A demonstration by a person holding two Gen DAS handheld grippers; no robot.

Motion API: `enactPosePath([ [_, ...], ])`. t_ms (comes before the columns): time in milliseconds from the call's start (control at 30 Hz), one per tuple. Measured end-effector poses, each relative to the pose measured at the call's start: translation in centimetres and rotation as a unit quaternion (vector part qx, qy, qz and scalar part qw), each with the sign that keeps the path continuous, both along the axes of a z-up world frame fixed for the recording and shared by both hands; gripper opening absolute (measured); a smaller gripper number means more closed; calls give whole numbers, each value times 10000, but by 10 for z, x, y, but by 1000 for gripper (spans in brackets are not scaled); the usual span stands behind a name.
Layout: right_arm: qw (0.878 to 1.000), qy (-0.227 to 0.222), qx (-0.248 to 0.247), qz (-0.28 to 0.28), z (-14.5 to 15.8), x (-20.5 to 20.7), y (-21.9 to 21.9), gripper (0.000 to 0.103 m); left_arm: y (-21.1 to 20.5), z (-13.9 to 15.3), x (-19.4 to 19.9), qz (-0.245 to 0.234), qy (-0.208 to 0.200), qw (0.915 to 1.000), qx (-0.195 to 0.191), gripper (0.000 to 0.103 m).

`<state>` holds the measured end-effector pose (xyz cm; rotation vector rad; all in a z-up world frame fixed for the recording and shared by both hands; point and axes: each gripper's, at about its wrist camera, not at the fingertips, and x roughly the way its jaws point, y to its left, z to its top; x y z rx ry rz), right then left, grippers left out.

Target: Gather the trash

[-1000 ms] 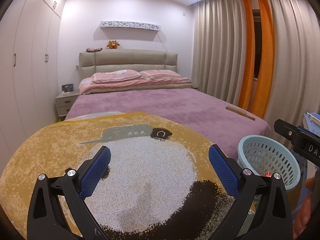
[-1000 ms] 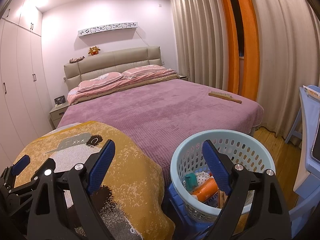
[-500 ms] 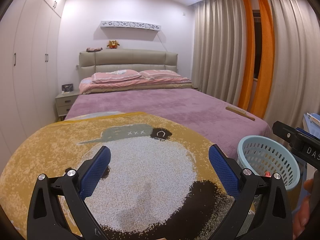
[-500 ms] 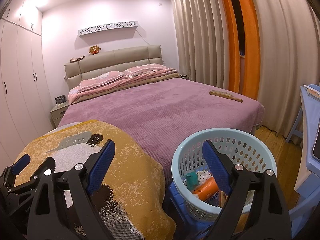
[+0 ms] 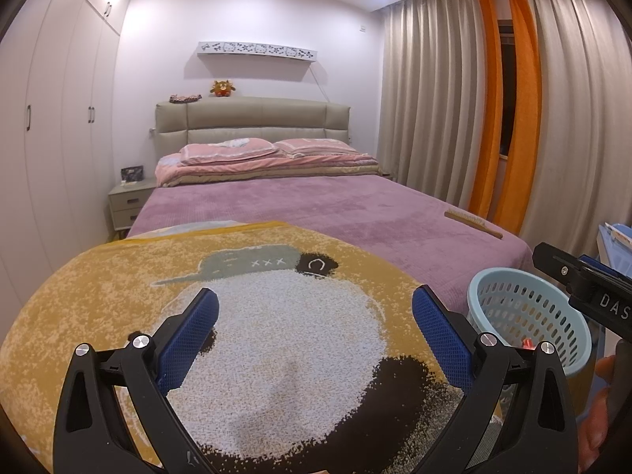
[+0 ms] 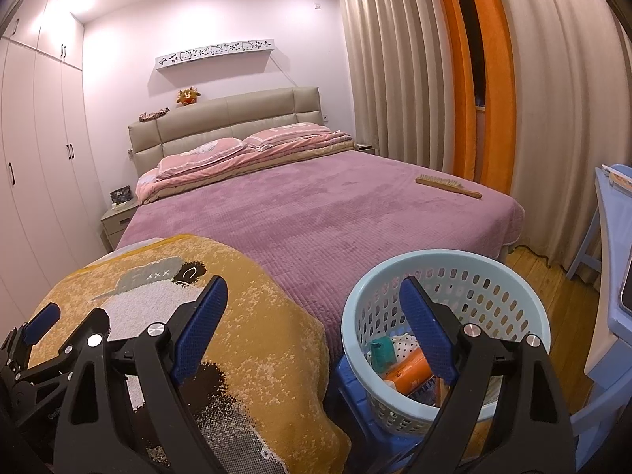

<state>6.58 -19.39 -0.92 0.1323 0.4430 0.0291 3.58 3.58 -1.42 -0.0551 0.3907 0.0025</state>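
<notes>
A light blue perforated basket (image 6: 509,272) stands on a blue stool at the foot of the bed, holding an orange tube (image 6: 407,375), a teal item (image 6: 381,353) and other scraps. It also shows in the left wrist view (image 5: 553,296). My right gripper (image 6: 312,312) is open and empty, above the basket's left rim. My left gripper (image 5: 314,324) is open and empty over the yellow panda blanket (image 5: 98,300). A wooden brush (image 6: 448,185) lies on the purple bedspread at the far right; it also shows in the left wrist view (image 5: 472,224).
The purple bed (image 6: 316,213) has pink pillows (image 6: 205,154) at its head. White wardrobes (image 5: 51,138) line the left wall, with a nightstand (image 5: 128,203) beside them. Curtains (image 6: 414,79) hang on the right. A blue chair (image 6: 608,213) stands at the right on the wooden floor.
Almost nothing has changed: both open grippers drift very slightly, and the basket sits marginally lower in the right wrist view.
</notes>
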Motion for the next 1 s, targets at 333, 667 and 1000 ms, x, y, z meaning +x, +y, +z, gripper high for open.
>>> enactPosePath([
  [333, 10000, 11, 9, 4, 0, 0, 0, 85, 0, 0, 0, 7, -1, 10000, -3, 95],
  [667, 10000, 31, 22, 17, -4, 0, 5, 85, 0, 0, 0, -15, 12, 10000, -4, 95],
  [1000, 10000, 43, 28, 26, -4, 1, 6, 85, 0, 0, 1, -22, 19, 10000, -3, 95],
])
